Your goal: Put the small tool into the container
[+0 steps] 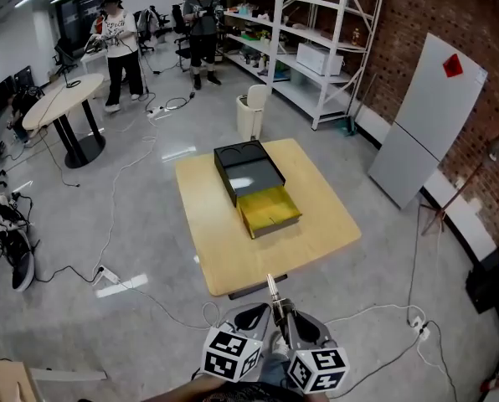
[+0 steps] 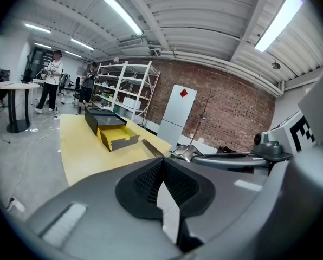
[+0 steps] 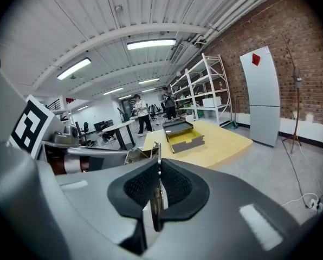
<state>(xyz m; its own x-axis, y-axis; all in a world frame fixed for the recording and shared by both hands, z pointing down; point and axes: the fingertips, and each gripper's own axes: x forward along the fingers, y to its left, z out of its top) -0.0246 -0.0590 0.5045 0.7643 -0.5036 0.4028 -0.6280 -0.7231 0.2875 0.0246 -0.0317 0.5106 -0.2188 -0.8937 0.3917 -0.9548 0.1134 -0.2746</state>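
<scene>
The left gripper [image 2: 160,164] has its fingers clenched pad against pad, with nothing caught between them. Just off its fingertips to the right, a thin flat metal strip, the small tool [image 1: 272,290], stands up between the two grippers. The right gripper [image 3: 159,164] is grasping this tool: its ribbed pads press on both faces of the strip, whose end pokes out beyond the fingertips. Well ahead of both sets of fingers, past the near edge of the yellow table [image 1: 316,224], sits the black container [image 1: 249,170]. Its yellow drawer [image 1: 268,209] is pulled open toward the grippers.
</scene>
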